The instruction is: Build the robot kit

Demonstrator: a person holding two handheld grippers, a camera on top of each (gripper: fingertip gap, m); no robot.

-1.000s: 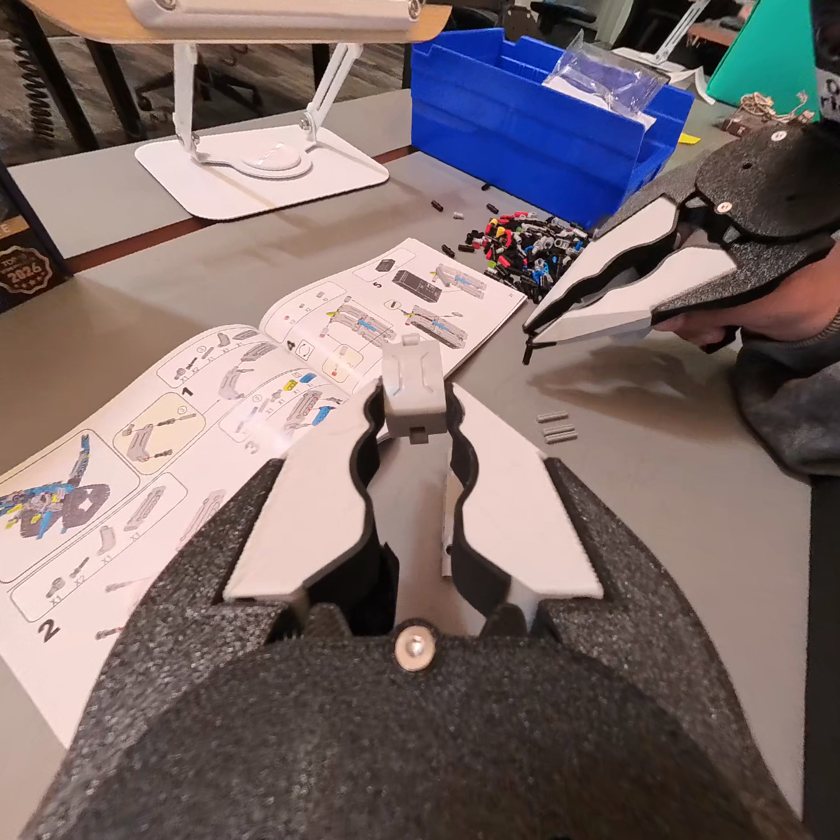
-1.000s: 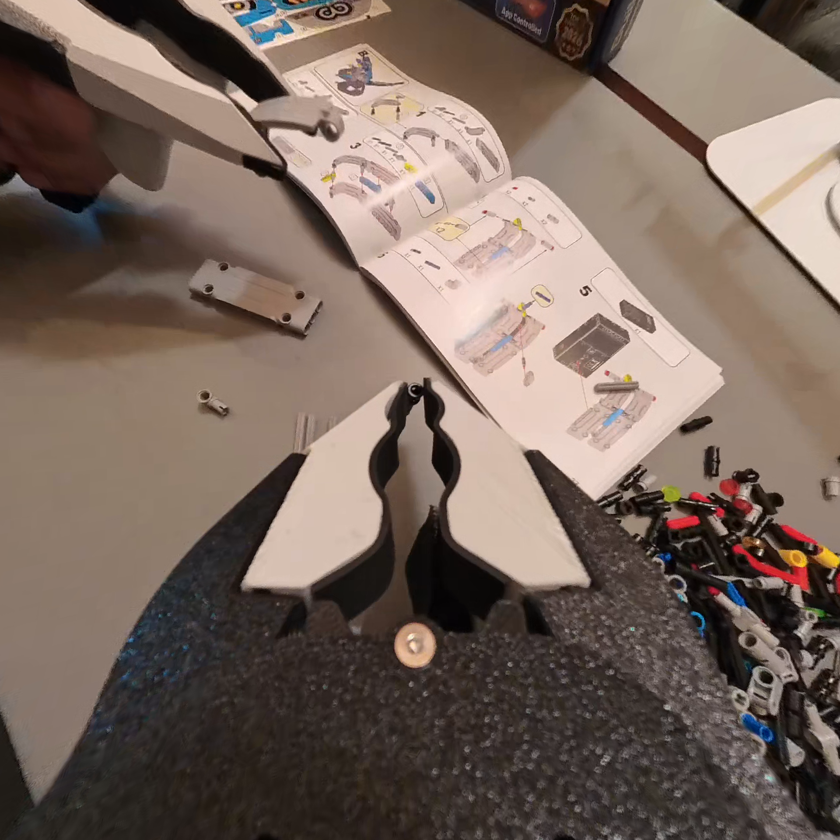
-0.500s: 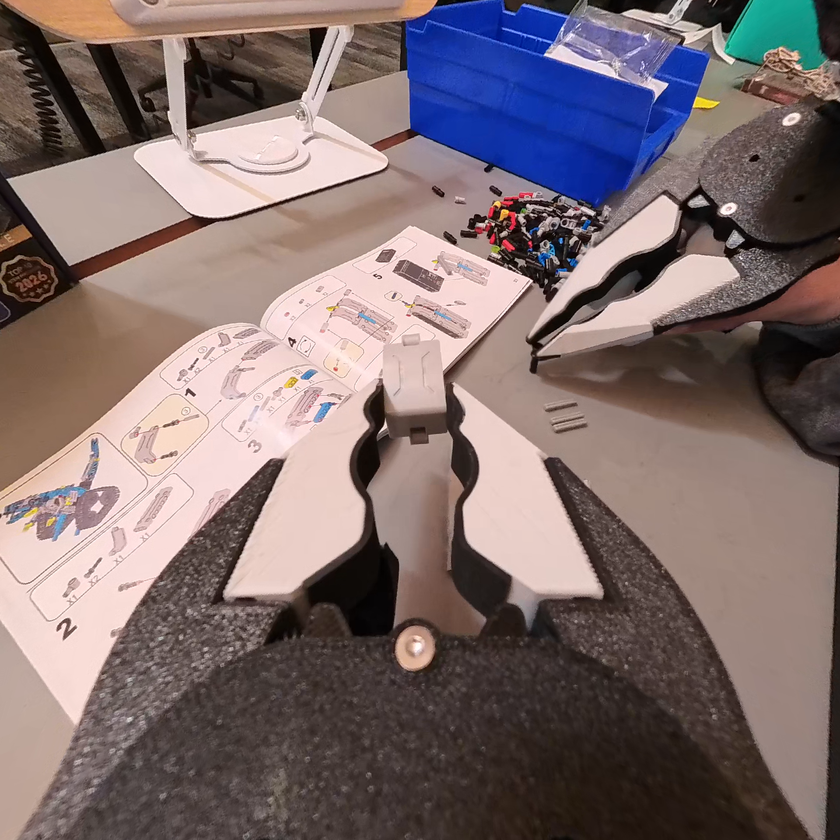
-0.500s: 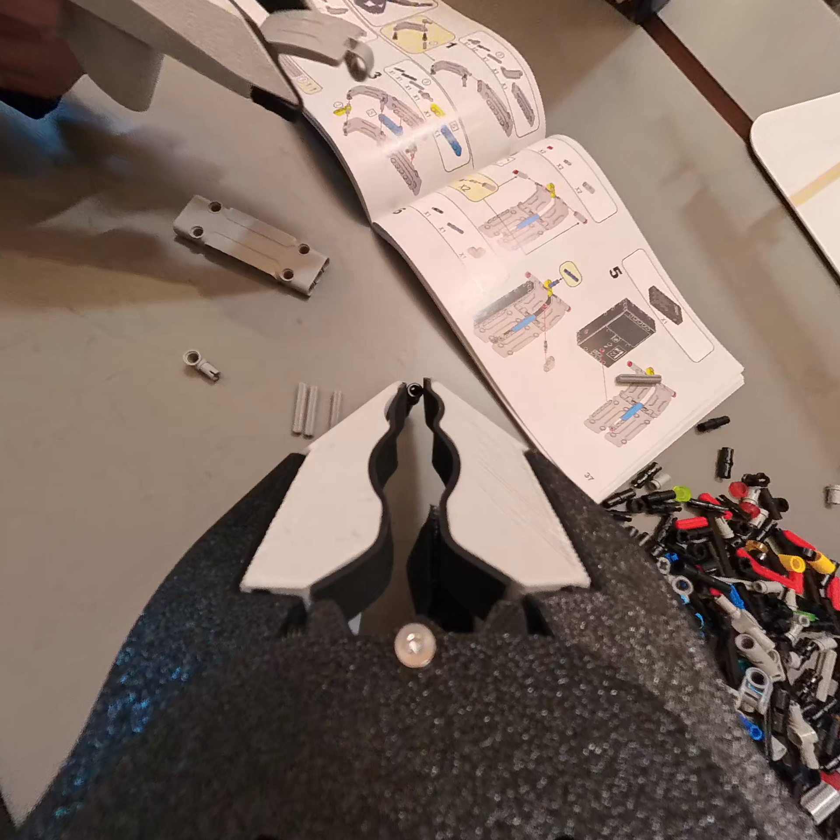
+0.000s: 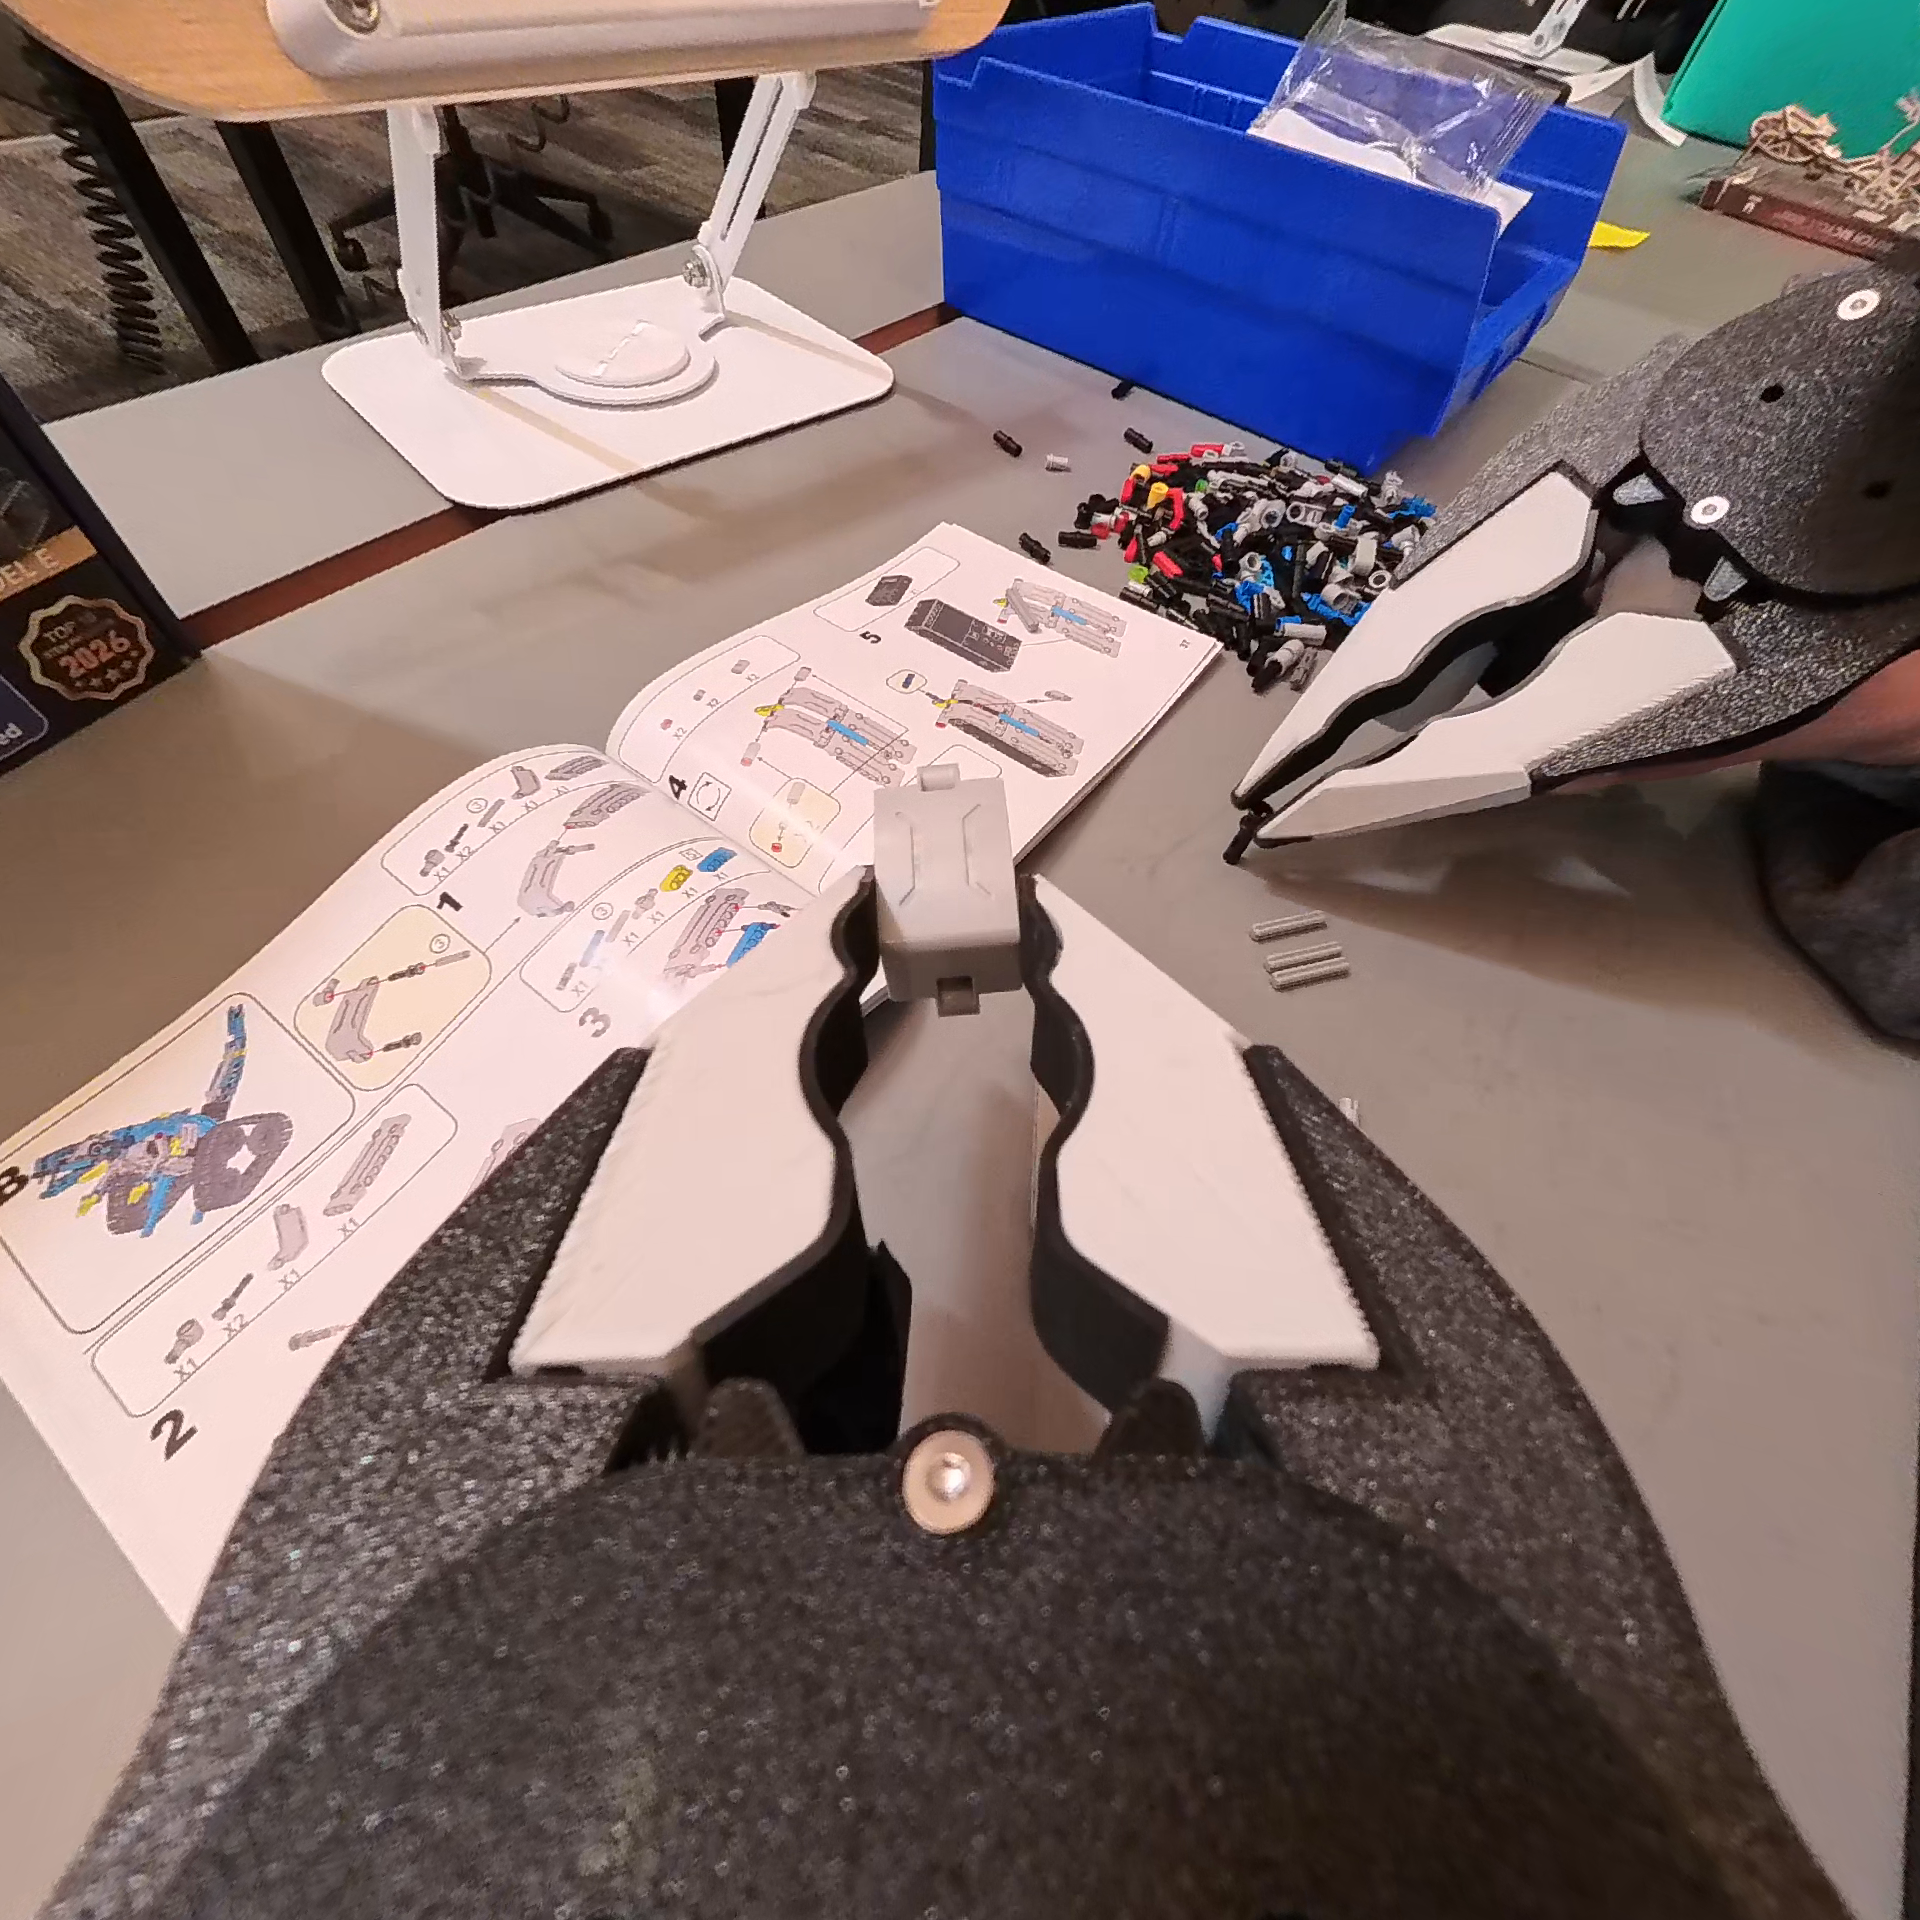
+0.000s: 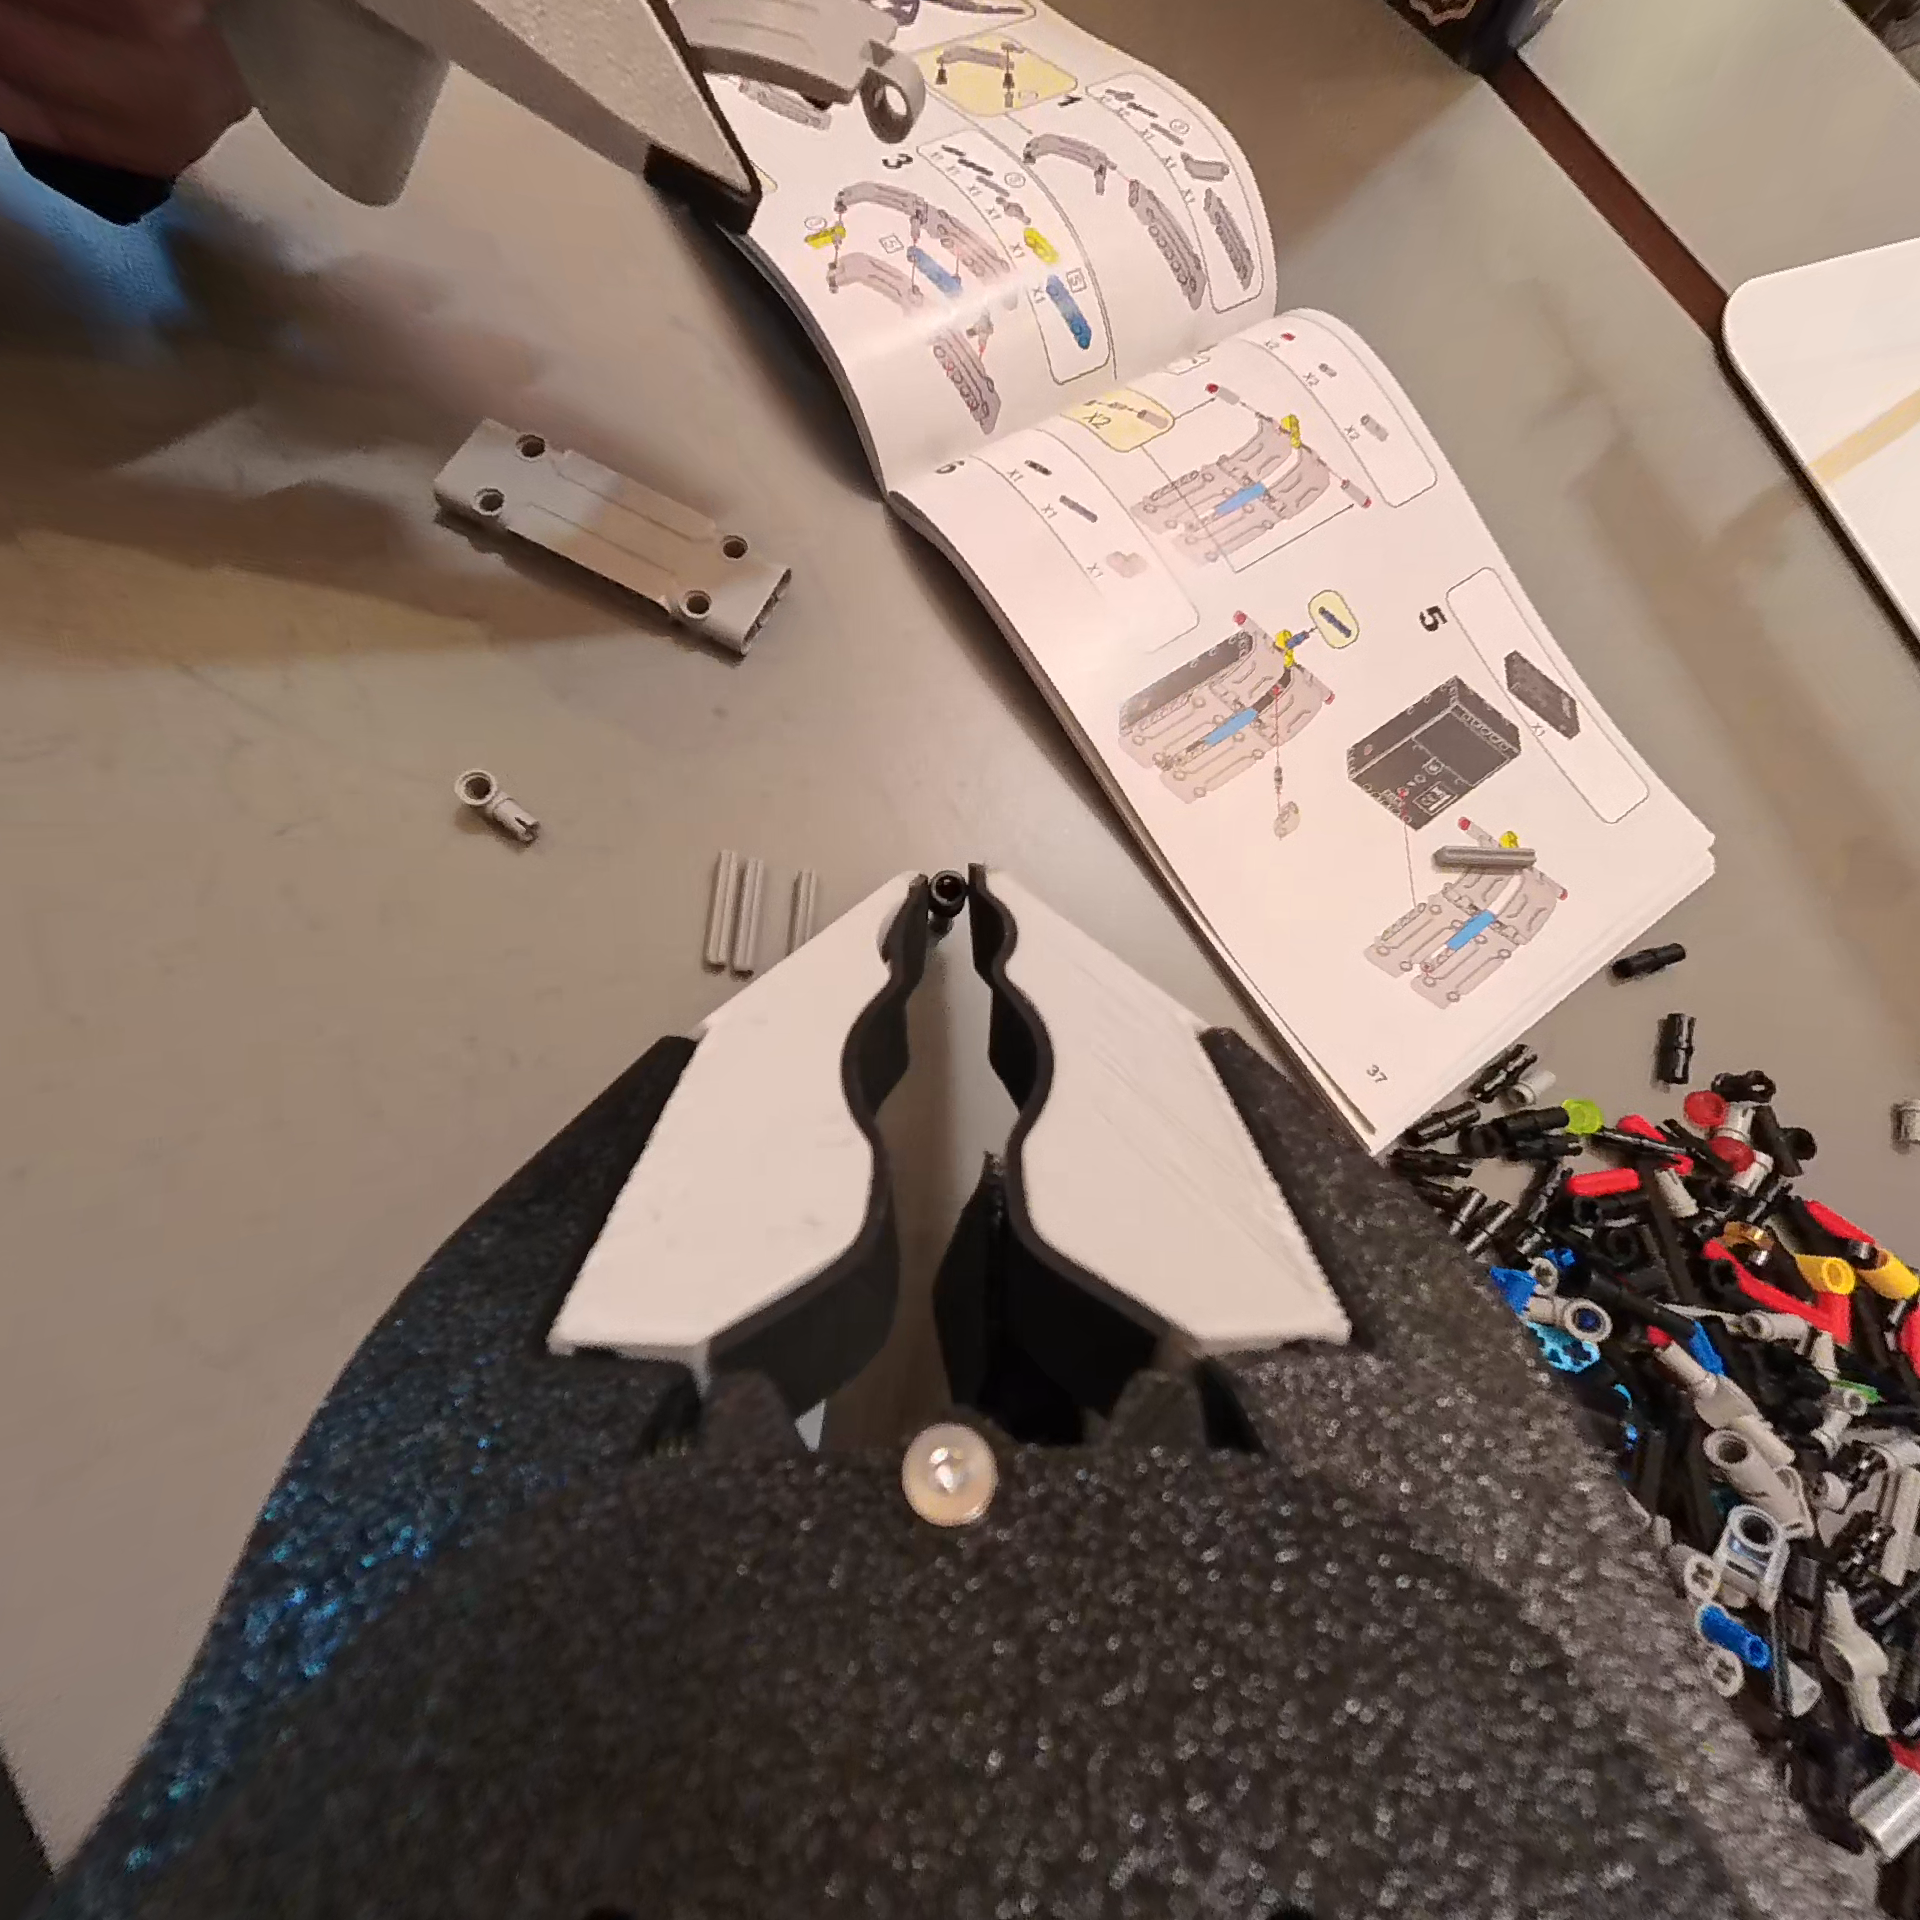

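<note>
My left gripper (image 5: 943, 902) is shut on a grey curved panel piece (image 5: 940, 883) and holds it above the open instruction booklet (image 5: 540, 935). My right gripper (image 6: 948, 896) is shut on a small black pin (image 6: 945, 891), low over the grey table beside three grey axle rods (image 6: 756, 909). In the left wrist view the right gripper (image 5: 1247, 826) shows at the right, its tip near the rods (image 5: 1297, 945). In the right wrist view the left gripper with its panel piece (image 6: 800, 57) shows at the top left.
A flat grey panel (image 6: 613, 535) and a small grey connector (image 6: 497, 805) lie on the table. A pile of small coloured pins and connectors (image 5: 1257, 551) sits before a blue bin (image 5: 1226, 208). A white stand (image 5: 613, 384) is at the back, a dark box (image 5: 62, 623) at the left. Spacing between my two grippers at the tips: around 12 centimeters.
The right gripper has drawn back toward the pile of pieces and sunk closer to the table, still with the black pin. The left gripper has shifted slightly with its panel piece.
</note>
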